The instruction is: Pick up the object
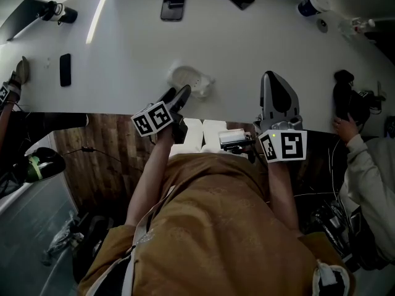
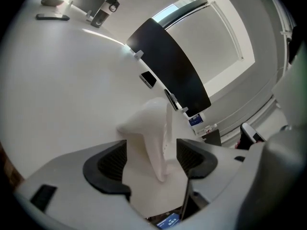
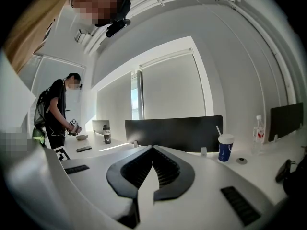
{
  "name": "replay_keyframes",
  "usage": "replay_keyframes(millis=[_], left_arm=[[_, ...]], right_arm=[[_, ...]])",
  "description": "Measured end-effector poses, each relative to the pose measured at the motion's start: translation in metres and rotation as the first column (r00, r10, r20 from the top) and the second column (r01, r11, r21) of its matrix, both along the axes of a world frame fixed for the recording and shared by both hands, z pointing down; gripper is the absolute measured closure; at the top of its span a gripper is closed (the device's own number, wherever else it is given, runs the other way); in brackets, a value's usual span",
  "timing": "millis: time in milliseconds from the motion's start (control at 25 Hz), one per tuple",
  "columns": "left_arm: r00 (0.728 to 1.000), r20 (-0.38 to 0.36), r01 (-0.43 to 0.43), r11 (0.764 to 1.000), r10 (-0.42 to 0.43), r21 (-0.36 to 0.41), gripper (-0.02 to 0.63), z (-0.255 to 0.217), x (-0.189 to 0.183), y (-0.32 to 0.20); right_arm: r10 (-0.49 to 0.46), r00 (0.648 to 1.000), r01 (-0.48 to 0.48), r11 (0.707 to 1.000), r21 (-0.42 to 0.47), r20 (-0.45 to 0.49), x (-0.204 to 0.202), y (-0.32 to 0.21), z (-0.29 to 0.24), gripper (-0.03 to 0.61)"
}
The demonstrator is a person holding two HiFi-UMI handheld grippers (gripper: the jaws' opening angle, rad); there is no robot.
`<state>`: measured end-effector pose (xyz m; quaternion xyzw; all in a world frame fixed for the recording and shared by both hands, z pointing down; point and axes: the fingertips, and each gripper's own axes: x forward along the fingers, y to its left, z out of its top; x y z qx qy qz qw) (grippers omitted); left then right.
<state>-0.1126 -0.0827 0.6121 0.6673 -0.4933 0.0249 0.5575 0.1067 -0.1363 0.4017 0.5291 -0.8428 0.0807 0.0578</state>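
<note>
White, smooth tabletop is seen under both grippers. Ribbed black pads of the left gripper are held apart around a glossy white moulded dish, with no firm grip visible. The dish is set near the table's front edge, its tapered end pointed back between the pads and its long axis running toward a black partition. The right gripper is pressed closed on nothing. Phones and a blue cup are placed farther off.
</note>
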Motion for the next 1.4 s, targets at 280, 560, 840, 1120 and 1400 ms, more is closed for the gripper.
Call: replay_keyframes(millis=[280,560,840,1120,1400], left_arm=[[1.0,-0.013,0.001,1.0,-0.001,0.0,0.302,0.003,0.005,-0.009],[1.0,-0.017,0.009,1.0,-0.009,0.005,0.302,0.002,0.007,-0.017],[0.999,-0.031,0.019,1.0,-0.019,0.006,0.302,0.001,0.012,-0.027],[0.999,0.003,0.033,0.999,-0.033,-0.009,0.305,0.005,0.012,-0.035],[0.998,-0.055,0.032,0.999,-0.034,-0.034,0.402,0.012,0.016,-0.041]], right_arm=[[0.011,1.0,-0.011,1.0,0.008,-0.014,0.004,-0.006,0.001,0.571],[0.02,1.0,-0.02,1.0,0.007,-0.009,0.006,-0.009,0.001,0.571],[0.028,1.0,-0.028,1.0,0.004,-0.01,0.011,-0.012,0.001,0.571],[0.032,0.999,-0.032,0.999,0.006,-0.014,0.013,-0.015,0.001,0.571],[0.038,0.999,-0.038,0.999,0.0,-0.015,0.013,-0.014,0.003,0.571]])
